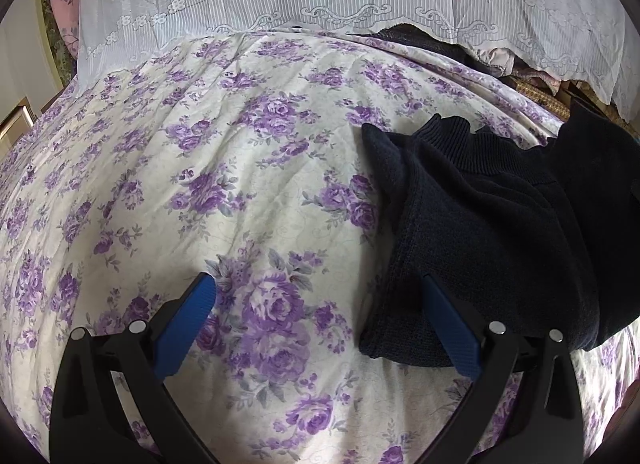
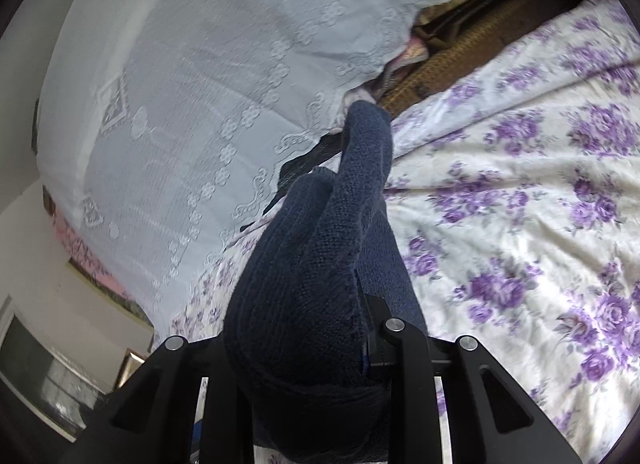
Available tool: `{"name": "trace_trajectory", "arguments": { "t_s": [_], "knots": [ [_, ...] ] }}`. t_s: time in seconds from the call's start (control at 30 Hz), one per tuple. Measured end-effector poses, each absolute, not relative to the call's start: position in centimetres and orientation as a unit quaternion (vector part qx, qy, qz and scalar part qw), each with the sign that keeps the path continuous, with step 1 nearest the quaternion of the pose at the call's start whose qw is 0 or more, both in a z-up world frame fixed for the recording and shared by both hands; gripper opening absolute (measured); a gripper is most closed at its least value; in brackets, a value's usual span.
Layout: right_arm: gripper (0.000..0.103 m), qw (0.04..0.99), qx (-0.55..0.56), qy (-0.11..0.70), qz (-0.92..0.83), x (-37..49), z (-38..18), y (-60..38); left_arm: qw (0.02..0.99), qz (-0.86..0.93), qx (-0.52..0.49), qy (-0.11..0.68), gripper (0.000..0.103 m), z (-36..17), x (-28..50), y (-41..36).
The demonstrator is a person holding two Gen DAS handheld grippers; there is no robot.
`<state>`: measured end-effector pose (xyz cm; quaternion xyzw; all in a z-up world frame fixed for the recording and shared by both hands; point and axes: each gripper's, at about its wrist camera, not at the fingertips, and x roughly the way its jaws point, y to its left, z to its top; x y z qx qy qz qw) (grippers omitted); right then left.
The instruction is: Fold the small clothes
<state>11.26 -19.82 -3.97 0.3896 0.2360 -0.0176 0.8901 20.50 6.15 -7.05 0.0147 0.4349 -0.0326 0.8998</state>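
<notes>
Right wrist view shows the right gripper point(image 2: 320, 344) clamping the navy knit point(image 2: 320, 264) mid-fold, left gripper point(image 1: 320, 320) open; next, lay it flat.

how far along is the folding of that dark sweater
Early. Done: nothing looks folded; the sweater lies bunched on the floral sheet. In hand: the right gripper is shut on a knit part of it, lifted off the bed. Left: the left gripper is open and empty; spreading and every fold remain.
</notes>
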Motion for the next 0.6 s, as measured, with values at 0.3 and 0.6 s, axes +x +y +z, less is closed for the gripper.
{"name": "trace_trajectory", "arguments": {
  "t_s": [0.3,0.6],
  "knots": [
    [0.027,0.904,0.345,0.252,0.013,12.0,-3.2,-16.0,0.897,-0.022,-0.018,0.442,0.099,-7.0,21.1,7.6],
    [0.027,0.919,0.283,0.272,0.04,12.5,-2.9,-11.3,0.897,-0.011,-0.008,0.441,0.099,-7.3,21.5,7.1]
  ]
}}
